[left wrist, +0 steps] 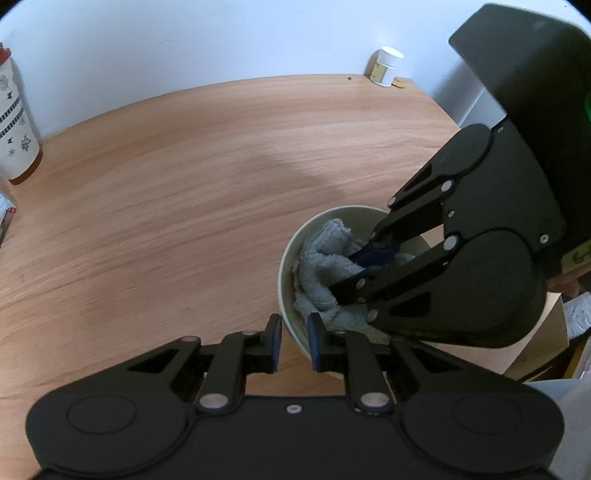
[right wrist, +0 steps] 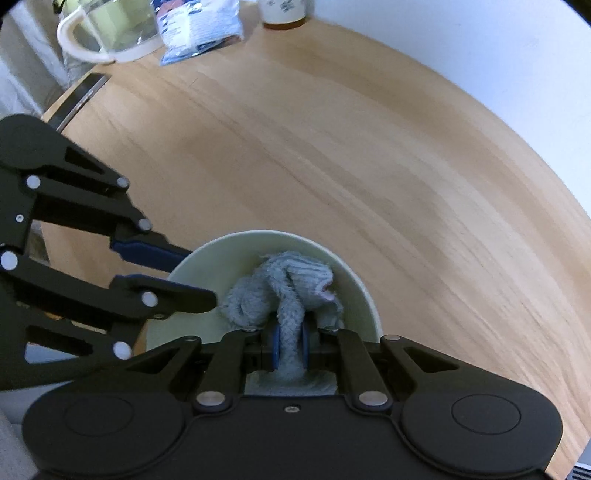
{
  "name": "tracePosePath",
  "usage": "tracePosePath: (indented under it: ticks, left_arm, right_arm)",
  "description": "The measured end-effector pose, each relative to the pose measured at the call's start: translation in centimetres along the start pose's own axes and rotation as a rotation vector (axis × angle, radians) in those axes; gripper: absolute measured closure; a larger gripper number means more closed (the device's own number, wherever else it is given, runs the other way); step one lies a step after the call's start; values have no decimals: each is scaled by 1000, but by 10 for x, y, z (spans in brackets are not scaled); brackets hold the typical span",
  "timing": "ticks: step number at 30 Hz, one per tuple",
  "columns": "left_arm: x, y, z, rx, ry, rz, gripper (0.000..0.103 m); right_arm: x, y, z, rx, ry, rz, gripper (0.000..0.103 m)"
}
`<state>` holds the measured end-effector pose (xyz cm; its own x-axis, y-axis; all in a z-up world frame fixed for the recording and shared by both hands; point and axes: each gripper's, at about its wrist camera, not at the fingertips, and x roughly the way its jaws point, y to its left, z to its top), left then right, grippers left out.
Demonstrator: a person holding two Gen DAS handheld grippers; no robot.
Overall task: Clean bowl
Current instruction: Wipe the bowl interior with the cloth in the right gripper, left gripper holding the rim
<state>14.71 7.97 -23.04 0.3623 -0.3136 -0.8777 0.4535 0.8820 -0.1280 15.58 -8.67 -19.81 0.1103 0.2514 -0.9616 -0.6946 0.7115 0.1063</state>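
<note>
This looks like a home, most likely a dining or kitchen corner. A light wooden surface [left wrist: 184, 177] stands against a plain white wall [left wrist: 184, 40], and ordinary household things sit along its edges: a patterned flask [left wrist: 14, 122] with a red base, a small white jar [left wrist: 386, 66] by the wall, a clear jug [right wrist: 107, 29] with a cream handle, and a blue-and-white packet [right wrist: 199, 26]. A pale bowl [right wrist: 354, 291] with a grey cloth [right wrist: 288, 291] in it rests near the front edge. Past the surface's right edge, what looks like a cardboard box [left wrist: 543, 339] sits lower down.
</note>
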Motion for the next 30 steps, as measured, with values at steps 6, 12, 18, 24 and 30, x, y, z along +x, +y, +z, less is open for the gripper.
tracePosePath:
  ticks: [6, 12, 18, 24, 30]
  left_arm:
    - [-2, 2, 0, -5, -5, 3, 89]
    - [-6, 6, -3, 5, -9, 5, 89]
    - [-10, 9, -7, -9, -9, -7, 89]
    - [-16, 7, -11, -15, -1, -21, 89]
    - [-21, 8, -14, -39, 5, -26, 89]
  right_arm:
    - [-23, 0, -3, -56, 36, -67, 91]
    - [-39, 11, -3, -116, 85, -119, 91]
    - [-32, 20, 0, -158, 140, -136, 91]
    - [-12, 18, 2, -142, 171, -101, 92]
    - [1, 11, 8, -86, 176, -43, 91]
